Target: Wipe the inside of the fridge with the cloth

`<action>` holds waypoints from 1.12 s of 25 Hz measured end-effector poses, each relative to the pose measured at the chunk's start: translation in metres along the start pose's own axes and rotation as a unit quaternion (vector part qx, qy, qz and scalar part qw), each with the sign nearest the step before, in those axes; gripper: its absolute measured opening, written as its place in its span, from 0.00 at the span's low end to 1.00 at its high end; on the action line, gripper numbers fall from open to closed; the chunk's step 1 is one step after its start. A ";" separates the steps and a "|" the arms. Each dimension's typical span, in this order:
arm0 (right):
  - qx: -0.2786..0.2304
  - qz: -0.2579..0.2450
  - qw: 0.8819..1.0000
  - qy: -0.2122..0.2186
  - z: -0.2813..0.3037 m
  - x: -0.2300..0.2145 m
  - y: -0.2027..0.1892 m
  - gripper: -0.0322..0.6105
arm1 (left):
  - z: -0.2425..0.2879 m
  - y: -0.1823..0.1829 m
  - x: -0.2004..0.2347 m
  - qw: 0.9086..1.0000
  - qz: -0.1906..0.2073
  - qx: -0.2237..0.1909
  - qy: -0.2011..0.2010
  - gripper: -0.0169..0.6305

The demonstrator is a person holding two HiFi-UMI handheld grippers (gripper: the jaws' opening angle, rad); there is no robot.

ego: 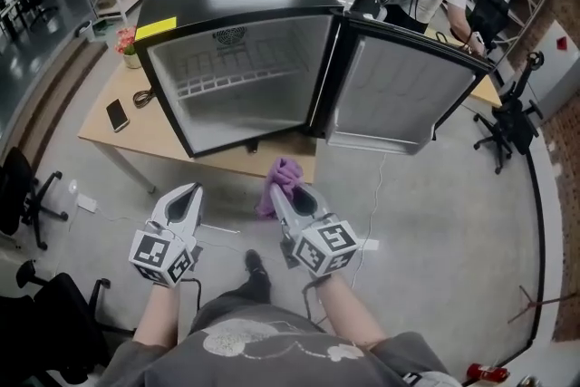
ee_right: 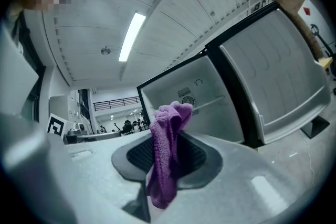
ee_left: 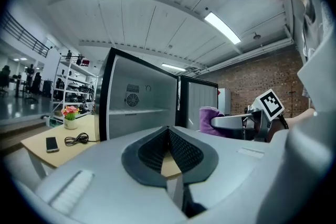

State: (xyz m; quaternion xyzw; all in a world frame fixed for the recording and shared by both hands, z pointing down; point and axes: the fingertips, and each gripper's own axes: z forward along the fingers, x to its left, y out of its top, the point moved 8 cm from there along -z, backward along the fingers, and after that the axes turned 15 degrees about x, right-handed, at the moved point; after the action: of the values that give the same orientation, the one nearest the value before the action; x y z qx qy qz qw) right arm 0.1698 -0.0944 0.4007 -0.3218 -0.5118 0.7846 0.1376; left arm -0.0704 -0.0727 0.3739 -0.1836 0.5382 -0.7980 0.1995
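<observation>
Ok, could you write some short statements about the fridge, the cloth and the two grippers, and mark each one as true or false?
1. The fridge has its door open. True.
2. The right gripper holds the cloth. True.
3. The left gripper is wide open. False: its jaws are together, with nothing between them.
4. The cloth touches the inside of the fridge. False: it is outside, in front of the fridge.
5. The phone lies on the floor. False: it lies on the table, beside the fridge.
</observation>
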 end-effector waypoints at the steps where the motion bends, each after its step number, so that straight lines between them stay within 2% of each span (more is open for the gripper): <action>1: 0.000 -0.009 1.000 0.004 0.010 -0.004 0.010 0.18 | 0.007 0.010 0.005 1.000 0.009 -0.004 0.002 0.05; 4: -0.002 -0.037 0.999 0.025 0.043 -0.005 0.036 0.18 | 0.022 0.031 0.021 0.999 0.029 -0.010 0.010 0.05; 8: -0.003 -0.083 0.995 0.059 0.091 0.006 0.068 0.18 | 0.031 0.044 0.056 0.999 0.012 -0.013 0.038 0.05; 10: -0.016 -0.110 0.992 0.058 0.118 0.012 0.087 0.18 | 0.034 0.055 0.075 0.998 0.020 -0.019 0.057 0.05; 13: -0.048 -0.146 0.987 0.055 0.158 0.020 0.118 0.18 | 0.037 0.071 0.096 0.995 0.055 -0.026 0.082 0.05; 15: -0.067 -0.168 0.982 0.059 0.183 0.025 0.136 0.18 | 0.040 0.077 0.108 0.994 0.058 -0.034 0.089 0.05; 18: -0.088 -0.213 0.971 0.058 0.216 0.035 0.157 0.18 | 0.042 0.084 0.123 0.993 0.054 -0.045 0.094 0.05; 23: -0.052 -0.298 0.952 0.040 0.256 0.044 0.178 0.18 | 0.045 0.094 0.135 0.992 0.057 -0.052 0.105 0.05; 25: -0.031 -0.331 0.942 0.044 0.274 0.049 0.179 0.18 | 0.048 0.097 0.137 0.991 0.057 -0.052 0.110 0.05; 28: -0.030 -0.378 0.924 0.047 0.299 0.056 0.181 0.18 | 0.049 0.102 0.139 0.988 0.055 -0.057 0.130 0.05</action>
State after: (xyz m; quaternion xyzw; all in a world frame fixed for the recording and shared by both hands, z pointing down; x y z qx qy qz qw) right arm -0.0455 -0.3567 0.2999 -0.1452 -0.6115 0.6428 0.4379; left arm -0.1519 -0.2174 0.3069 -0.0594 0.6132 -0.7710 0.1612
